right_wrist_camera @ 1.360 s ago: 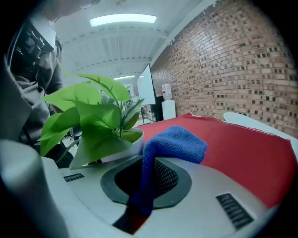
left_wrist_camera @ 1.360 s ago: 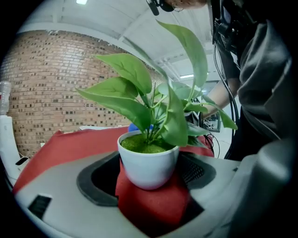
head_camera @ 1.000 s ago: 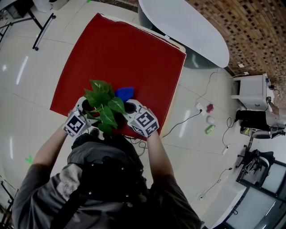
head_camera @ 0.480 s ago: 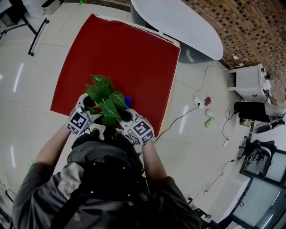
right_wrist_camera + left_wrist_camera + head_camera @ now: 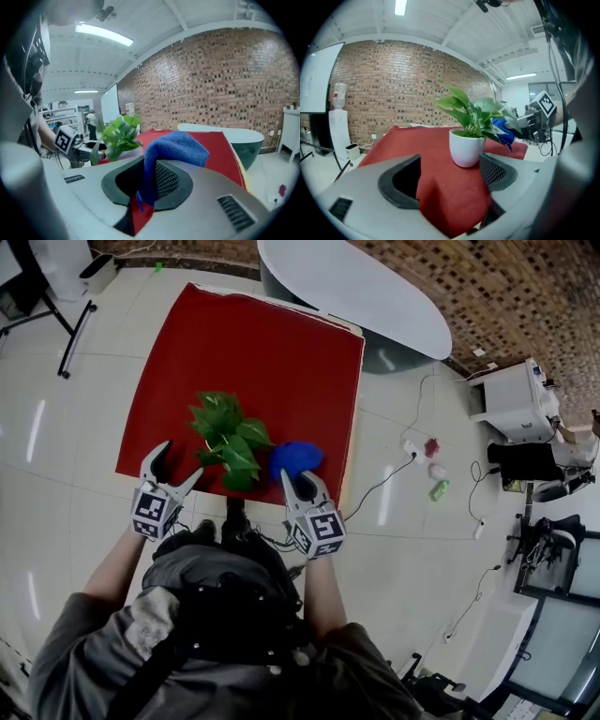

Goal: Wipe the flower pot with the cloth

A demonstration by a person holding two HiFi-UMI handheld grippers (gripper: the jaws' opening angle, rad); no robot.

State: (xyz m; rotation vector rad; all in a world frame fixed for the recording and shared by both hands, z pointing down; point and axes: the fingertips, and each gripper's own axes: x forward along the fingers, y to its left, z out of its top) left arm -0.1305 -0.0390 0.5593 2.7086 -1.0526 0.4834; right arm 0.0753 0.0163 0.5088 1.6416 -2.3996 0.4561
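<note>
A white flower pot (image 5: 466, 147) with a green leafy plant (image 5: 228, 437) stands near the front edge of the red table (image 5: 262, 343); in the head view the leaves hide the pot. My left gripper (image 5: 174, 471) is open and empty, just left of the plant and a short way off the pot (image 5: 450, 185). My right gripper (image 5: 298, 479) is shut on a blue cloth (image 5: 295, 457) to the right of the plant, the cloth bunched over its jaws (image 5: 176, 150). The cloth (image 5: 502, 131) hangs beside the leaves, apart from the pot.
A white oval table (image 5: 366, 292) stands beyond the red one. Cables and small objects (image 5: 433, 470) lie on the floor to the right, near a white cabinet (image 5: 511, 399). A black stand leg (image 5: 73, 310) is at the far left.
Both grippers have drawn back and apart from the pot. The left one has come off it and stands open; the right one has moved right with the cloth.
</note>
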